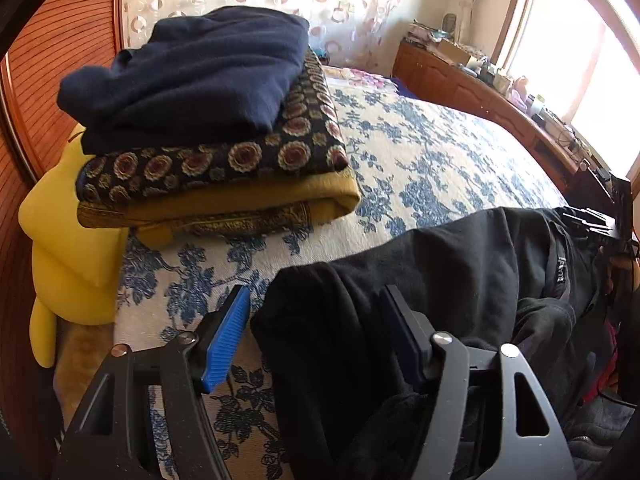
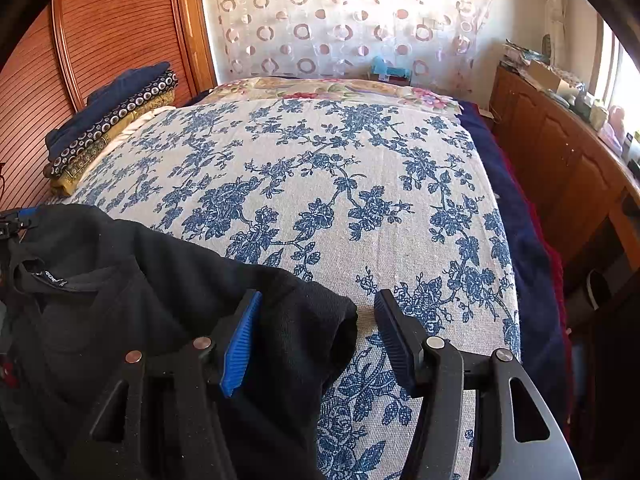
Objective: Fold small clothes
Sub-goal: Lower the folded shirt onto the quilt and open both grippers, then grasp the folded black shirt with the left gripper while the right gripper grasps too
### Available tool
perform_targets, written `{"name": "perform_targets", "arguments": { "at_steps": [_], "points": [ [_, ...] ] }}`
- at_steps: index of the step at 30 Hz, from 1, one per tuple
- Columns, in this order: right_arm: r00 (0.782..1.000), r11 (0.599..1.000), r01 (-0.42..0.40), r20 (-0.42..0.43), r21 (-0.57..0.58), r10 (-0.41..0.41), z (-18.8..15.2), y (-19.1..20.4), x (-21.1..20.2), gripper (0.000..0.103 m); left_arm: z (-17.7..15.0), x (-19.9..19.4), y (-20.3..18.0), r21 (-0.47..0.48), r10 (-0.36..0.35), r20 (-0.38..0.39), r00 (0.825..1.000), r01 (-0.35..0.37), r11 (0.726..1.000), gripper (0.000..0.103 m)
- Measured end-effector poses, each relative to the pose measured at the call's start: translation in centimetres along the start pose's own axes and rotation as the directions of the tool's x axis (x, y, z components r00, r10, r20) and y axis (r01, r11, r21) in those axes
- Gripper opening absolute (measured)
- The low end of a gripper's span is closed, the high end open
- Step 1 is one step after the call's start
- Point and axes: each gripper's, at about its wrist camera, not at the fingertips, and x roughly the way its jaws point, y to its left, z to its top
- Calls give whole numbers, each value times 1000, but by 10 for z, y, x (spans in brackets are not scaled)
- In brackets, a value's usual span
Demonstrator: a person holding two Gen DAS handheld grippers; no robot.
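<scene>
black garment [image 2: 120,300], lower part cut off

A bed [image 2: 320,184] wears a white cover printed with blue flowers. At its left edge sits a stack of folded blankets [image 1: 208,136], navy on top, over a yellow cushion [image 1: 68,248]. Behind hangs a sheer curtain [image 2: 340,20] with ring patterns; a wooden cabinet [image 2: 560,168] carrying clutter runs along the right below a bright window [image 1: 580,64].

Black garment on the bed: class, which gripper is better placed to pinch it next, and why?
Left, probably. The left gripper already has a fold of the black garment between its open jaws; the right gripper frames only its edge.
</scene>
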Motion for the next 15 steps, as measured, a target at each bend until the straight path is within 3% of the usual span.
{"name": "perform_targets", "arguments": {
  "at_steps": [9, 11, 12, 14, 15],
  "points": [
    [1000, 1000, -2, 1, 0, 2, 0, 0, 1, 60, -2, -3, -13, 30, -38, 14, 999, 37, 999, 21],
    [1000, 1000, -3, 2, 0, 3, 0, 0, 1, 60, 1, -3, -19, 38, -33, 16, 999, 32, 999, 17],
    [1000, 1000, -7, 1, 3, 7, 0, 0, 0, 50, 3, -6, -24, 43, -42, 22, 999, 41, 998, 15],
    [996, 996, -86, -14, 12, 86, 1, 2, -2, 20, 5, -16, -32, 47, -69, 48, 996, 67, 997, 15],
    [994, 994, -105, -21, 6, 105, 1, 4, -3, 18, 7, -25, -37, 51, -90, 67, 994, 87, 995, 14]
  ]
}}
